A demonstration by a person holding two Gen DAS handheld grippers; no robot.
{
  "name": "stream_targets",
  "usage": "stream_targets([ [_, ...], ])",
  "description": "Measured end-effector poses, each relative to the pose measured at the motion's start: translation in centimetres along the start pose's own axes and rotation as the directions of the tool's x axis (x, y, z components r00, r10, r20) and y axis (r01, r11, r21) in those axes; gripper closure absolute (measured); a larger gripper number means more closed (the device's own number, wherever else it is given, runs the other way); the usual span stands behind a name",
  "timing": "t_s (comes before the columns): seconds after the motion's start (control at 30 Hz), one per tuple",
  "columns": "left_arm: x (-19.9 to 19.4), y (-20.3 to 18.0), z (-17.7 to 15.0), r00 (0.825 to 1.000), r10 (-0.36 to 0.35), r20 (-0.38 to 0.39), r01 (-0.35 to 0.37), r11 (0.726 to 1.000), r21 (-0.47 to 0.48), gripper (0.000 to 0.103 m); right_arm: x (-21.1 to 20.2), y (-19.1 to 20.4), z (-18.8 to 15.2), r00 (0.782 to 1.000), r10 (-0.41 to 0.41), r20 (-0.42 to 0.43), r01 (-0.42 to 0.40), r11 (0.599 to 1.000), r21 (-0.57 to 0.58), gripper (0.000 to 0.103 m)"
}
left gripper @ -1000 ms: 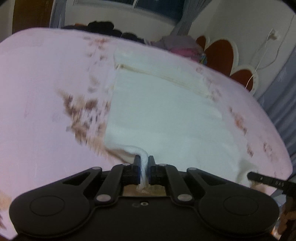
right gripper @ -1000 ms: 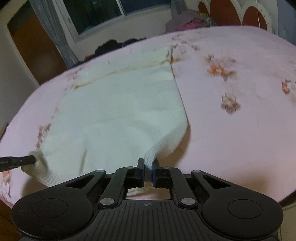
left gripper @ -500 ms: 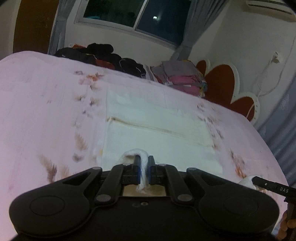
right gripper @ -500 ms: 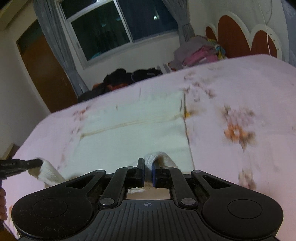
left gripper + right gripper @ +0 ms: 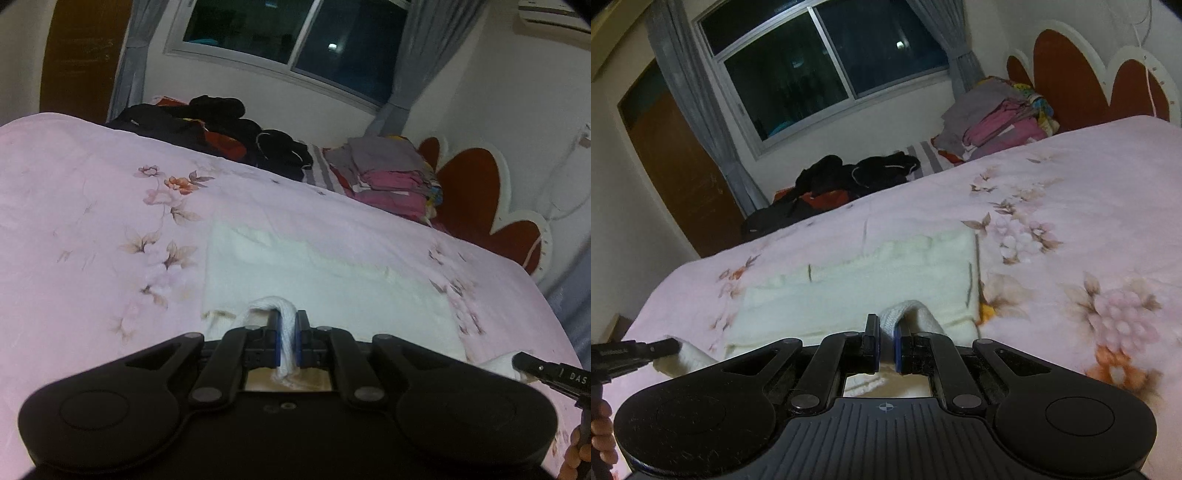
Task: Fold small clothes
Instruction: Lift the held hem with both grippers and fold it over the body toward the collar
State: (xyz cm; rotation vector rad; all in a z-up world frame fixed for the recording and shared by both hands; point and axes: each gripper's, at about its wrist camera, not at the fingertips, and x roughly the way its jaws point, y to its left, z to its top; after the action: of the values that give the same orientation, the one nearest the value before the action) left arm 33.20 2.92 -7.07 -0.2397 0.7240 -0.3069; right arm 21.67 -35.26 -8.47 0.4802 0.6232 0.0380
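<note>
Over the bed (image 5: 92, 229), each hand-held gripper (image 5: 287, 341) (image 5: 885, 349) pinches a white knit garment (image 5: 332, 273) corner; lay both corners level on its far edge.

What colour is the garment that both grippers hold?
The garment is cream white, clearest in the right wrist view.

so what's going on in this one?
A person is folding a white knit garment on a bed with a pink floral bedspread. The left gripper and right gripper are each shut on a near corner of it, lifted over the part that lies flat on the bedspread. The fold isn't laid down yet. Dark clothes and a stack of folded clothes sit at the far side of the bed.
</note>
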Motion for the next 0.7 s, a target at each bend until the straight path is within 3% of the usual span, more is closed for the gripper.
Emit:
stream_targets([
  [0.33, 6.8, 0.6, 3.9, 0.996, 0.087, 0.002, -0.087, 0.995, -0.053, 0.096, 8.0, -3.0, 4.9, 0.999, 0.020, -0.035, -0.016, 0.994, 0.112, 0.096],
  [0.7, 14.5, -0.1, 6.1, 0.980, 0.190, -0.061, -0.192, 0.981, -0.020, 0.096, 15.7, -5.2, 6.8, 0.994, -0.025, -0.106, 0.040, 0.989, 0.140, 0.096],
])
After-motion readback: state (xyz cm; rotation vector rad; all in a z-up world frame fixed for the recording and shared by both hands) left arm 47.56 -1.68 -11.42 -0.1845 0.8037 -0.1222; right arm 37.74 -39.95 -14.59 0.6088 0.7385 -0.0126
